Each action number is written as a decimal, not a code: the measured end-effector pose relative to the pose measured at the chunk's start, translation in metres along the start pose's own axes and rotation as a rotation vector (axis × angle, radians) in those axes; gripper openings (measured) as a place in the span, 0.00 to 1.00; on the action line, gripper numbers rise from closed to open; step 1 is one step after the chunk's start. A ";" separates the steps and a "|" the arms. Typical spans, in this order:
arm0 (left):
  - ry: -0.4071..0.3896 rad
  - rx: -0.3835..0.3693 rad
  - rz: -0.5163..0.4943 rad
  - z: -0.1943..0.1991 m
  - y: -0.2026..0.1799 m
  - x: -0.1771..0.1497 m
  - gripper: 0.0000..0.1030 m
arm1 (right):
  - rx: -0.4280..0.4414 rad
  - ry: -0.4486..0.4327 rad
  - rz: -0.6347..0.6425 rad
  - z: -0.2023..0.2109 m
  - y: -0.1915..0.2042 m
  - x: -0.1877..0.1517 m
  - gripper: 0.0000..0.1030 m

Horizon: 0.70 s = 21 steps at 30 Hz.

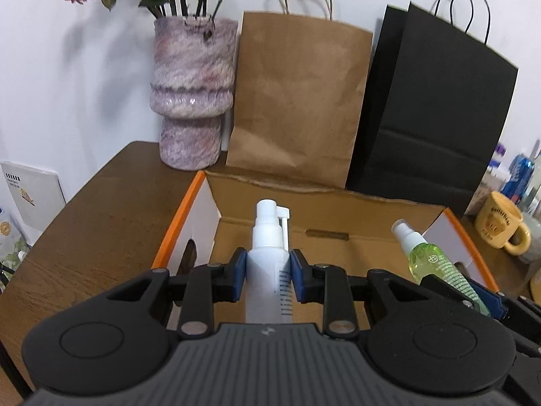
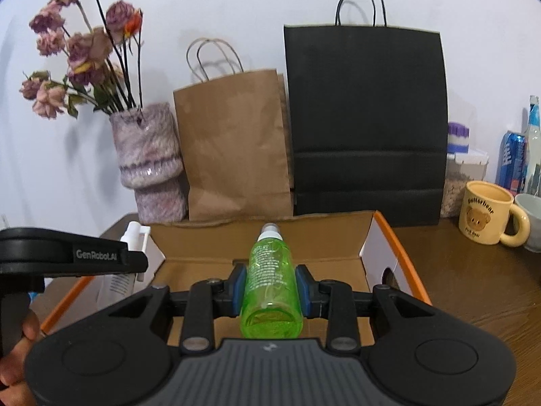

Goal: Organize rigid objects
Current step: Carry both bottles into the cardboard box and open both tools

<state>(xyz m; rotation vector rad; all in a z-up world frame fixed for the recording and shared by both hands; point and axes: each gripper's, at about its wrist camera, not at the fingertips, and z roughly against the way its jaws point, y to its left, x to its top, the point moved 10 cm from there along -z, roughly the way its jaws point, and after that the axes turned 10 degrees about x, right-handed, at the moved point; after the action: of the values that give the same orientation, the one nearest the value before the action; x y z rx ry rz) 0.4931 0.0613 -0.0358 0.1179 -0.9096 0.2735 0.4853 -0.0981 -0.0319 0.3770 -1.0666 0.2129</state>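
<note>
Gripping a white spray bottle (image 1: 268, 264) around its body, the left tongs (image 1: 268, 275) are clenched on it, and the nozzle points forward over the open cardboard box (image 1: 338, 247). The right tongs (image 2: 270, 287) are clenched in the same way on a green spray bottle (image 2: 270, 284), whose cap also points forward over the box. Both bottles are in the air above the box and do not touch its floor. The box, with orange edges, stands on the brown tabletop (image 2: 473, 287) in front of a brown paper bag (image 2: 233, 145) and a black paper bag (image 2: 368, 121) at the back edge. A purple vase (image 2: 148, 169) with dried flowers stands toward the back left corner, and a yellow mug (image 2: 487, 213) toward the right edge. I judge that the step in hand is carrying both bottles to the box. The next move calls for lowering each bottle inside, well apart from the other, before the tongs release.
</note>
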 end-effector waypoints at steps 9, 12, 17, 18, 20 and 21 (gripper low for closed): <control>-0.007 0.018 -0.040 -0.003 0.002 -0.005 0.47 | -0.029 0.053 0.040 -0.008 -0.003 -0.012 0.30; -0.060 0.034 -0.046 0.005 0.004 0.000 0.82 | -0.047 0.043 0.039 -0.003 -0.006 -0.008 0.63; -0.097 0.045 -0.044 0.013 0.007 0.007 1.00 | -0.084 0.028 0.037 0.001 -0.012 -0.004 0.96; -0.102 0.047 -0.046 0.013 0.007 0.008 1.00 | -0.085 0.031 0.036 0.001 -0.012 -0.004 1.00; -0.103 0.053 -0.053 0.014 0.007 0.010 1.00 | -0.086 0.033 0.040 0.001 -0.012 -0.004 1.00; -0.105 0.056 -0.054 0.014 0.008 0.010 1.00 | -0.085 0.034 0.043 0.001 -0.011 -0.005 1.00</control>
<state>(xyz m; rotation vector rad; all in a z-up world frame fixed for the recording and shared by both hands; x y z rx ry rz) 0.4861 0.0673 -0.0188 0.2096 -1.0016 0.2437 0.4864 -0.1083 -0.0379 0.2739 -1.0475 0.2106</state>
